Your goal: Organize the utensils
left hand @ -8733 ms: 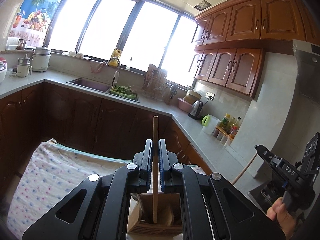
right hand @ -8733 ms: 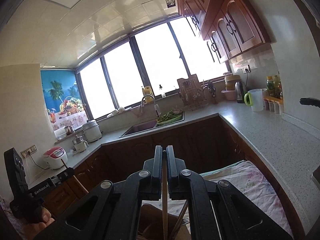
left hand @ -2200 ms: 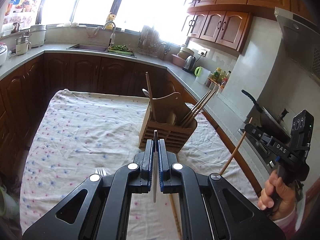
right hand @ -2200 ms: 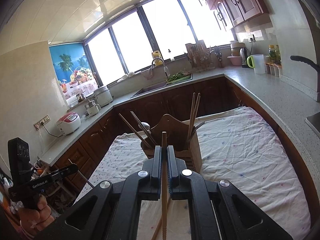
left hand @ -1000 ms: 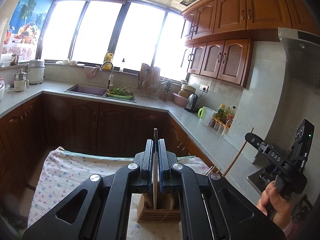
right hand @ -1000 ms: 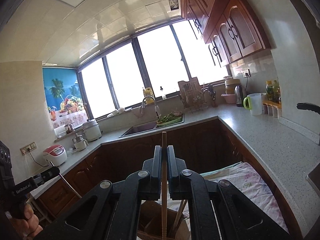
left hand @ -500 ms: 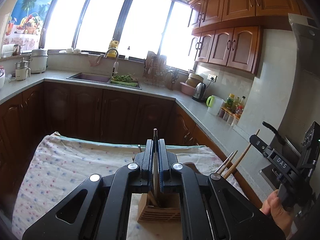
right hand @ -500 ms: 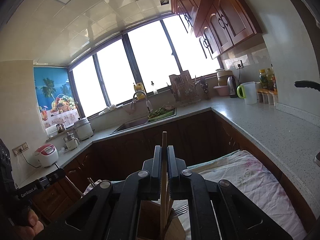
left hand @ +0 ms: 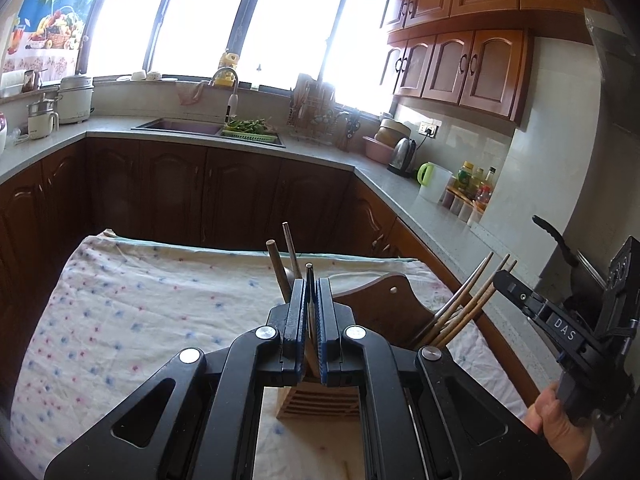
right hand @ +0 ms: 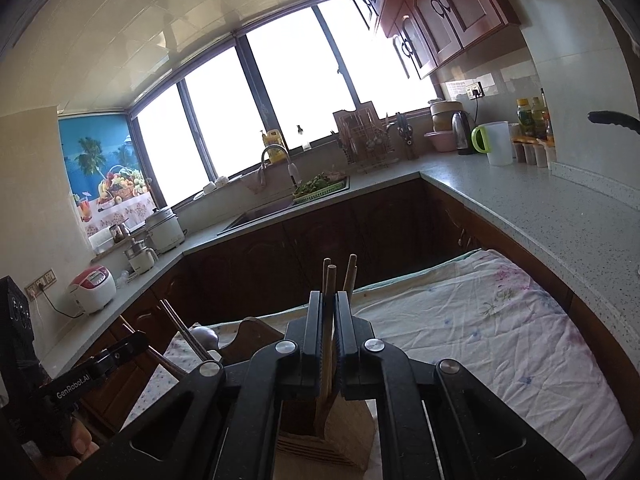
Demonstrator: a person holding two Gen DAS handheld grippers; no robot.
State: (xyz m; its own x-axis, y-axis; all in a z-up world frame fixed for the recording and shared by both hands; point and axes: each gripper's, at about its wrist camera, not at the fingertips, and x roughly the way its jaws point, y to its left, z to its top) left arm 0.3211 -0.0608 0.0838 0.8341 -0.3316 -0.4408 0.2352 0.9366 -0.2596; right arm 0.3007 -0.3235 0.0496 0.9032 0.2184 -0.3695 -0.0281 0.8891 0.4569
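Observation:
A wooden utensil holder (left hand: pixel 316 400) stands on the cloth-covered table (left hand: pixel 140 320), just beyond both grippers. My left gripper (left hand: pixel 310 286) is shut on a thin chopstick (left hand: pixel 309 270) whose lower end dips into the holder. Two more sticks (left hand: pixel 280 268) lean in its left slot, and several chopsticks (left hand: pixel 468 300) fan out on its right. My right gripper (right hand: pixel 329 300) is shut on a wooden chopstick (right hand: pixel 330 276) above the holder (right hand: pixel 332 432), beside two other upright sticks. Each view shows the other gripper at its edge, held in a hand (left hand: pixel 560 432).
Dark wooden cabinets and a grey L-shaped counter (left hand: pixel 400 196) wrap around the table's far and right sides. A kettle (left hand: pixel 402 156), a white jug and bottles stand on the counter. A black pan handle (left hand: pixel 552 236) juts out at the right. A spoon bowl (right hand: pixel 204 334) sits in the holder.
Both grippers have sunk toward the holder with their chopsticks still held. The holder and the sticks in it now rise higher in both views.

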